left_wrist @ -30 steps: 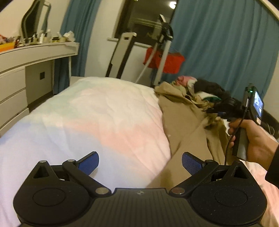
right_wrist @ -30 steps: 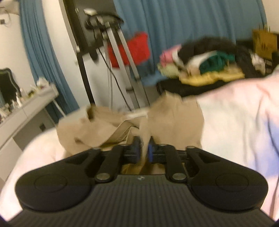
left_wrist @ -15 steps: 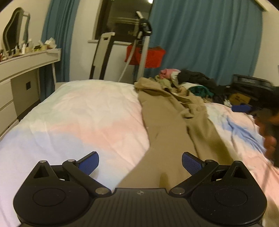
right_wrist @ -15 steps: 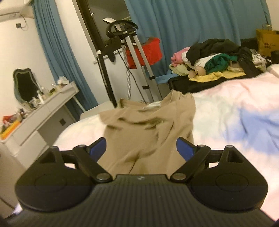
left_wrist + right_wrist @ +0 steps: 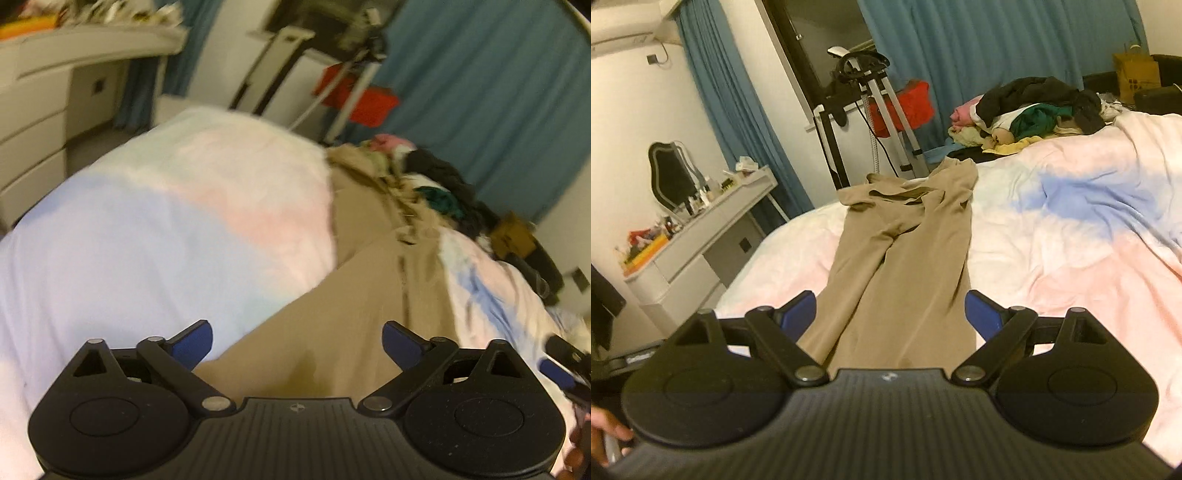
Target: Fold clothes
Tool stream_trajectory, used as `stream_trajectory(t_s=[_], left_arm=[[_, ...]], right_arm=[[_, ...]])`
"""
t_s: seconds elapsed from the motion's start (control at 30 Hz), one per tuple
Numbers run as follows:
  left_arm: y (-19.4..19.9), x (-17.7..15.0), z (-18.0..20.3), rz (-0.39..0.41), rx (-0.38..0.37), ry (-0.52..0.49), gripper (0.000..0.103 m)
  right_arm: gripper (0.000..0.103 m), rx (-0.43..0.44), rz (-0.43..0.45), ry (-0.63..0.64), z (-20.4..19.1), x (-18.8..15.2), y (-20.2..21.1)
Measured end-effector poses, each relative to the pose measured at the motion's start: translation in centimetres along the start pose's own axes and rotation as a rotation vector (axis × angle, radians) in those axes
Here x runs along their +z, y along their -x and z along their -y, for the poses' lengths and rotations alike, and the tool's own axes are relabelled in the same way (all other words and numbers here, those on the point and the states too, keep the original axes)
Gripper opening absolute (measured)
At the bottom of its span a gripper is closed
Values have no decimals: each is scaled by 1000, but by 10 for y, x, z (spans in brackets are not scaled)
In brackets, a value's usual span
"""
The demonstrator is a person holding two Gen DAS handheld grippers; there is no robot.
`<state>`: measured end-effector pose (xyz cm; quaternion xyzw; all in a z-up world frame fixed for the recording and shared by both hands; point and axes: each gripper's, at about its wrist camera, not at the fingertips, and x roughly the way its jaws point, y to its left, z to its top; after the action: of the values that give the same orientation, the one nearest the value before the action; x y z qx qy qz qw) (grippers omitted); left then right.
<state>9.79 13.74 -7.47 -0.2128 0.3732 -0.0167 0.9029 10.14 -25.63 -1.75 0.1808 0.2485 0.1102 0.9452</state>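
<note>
Trousers [image 5: 901,266] cut off (hems hidden) behind spread right gripper [image 5: 890,314].

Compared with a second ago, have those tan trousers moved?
Yes. The tan trousers were bunched in the shut right tongs in front of the metal stand; now released, they lie stretched flat along the bed.

Both hand-held grippers are built alike. The left gripper [image 5: 297,341] has a matte black body with a ribbed top plate bearing a small round emblem, two round black discs at the sides, triangular cut-outs, and silver pivot screws on slim black link arms. Its fingers [image 5: 192,341] end in blue pads. The right gripper [image 5: 890,314] matches it.
</note>
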Motion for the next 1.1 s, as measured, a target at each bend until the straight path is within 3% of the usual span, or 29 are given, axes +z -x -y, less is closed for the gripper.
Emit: stream_trajectory(t_s=[0.17, 0.3, 0.47, 0.5, 0.57, 0.7, 0.87, 1.1], left_arm=[[-23, 1, -24, -89, 125, 103, 88], [-33, 1, -22, -128, 182, 70, 78], [-29, -7, 1, -132, 253, -110, 29], [-26, -9, 7, -126, 260, -152, 13], [-20, -13, 19, -115, 273, -236, 11], [13, -33, 64, -31, 273, -495, 9], [66, -86, 123, 83, 176, -805, 9], [47, -144, 165, -15, 38, -858, 8]], right_arm=[[89, -33, -2, -40, 15, -4, -3], [89, -32, -36, -86, 25, -4, -9], [89, -40, -13, -73, 26, 0, -4], [89, -41, -9, -70, 26, 1, -3], [89, -43, -1, -74, 28, 2, 0], [89, -45, 11, -131, 39, 5, 8], [89, -47, 25, -203, 54, 8, 19], [89, -35, 41, -250, 63, 8, 24]])
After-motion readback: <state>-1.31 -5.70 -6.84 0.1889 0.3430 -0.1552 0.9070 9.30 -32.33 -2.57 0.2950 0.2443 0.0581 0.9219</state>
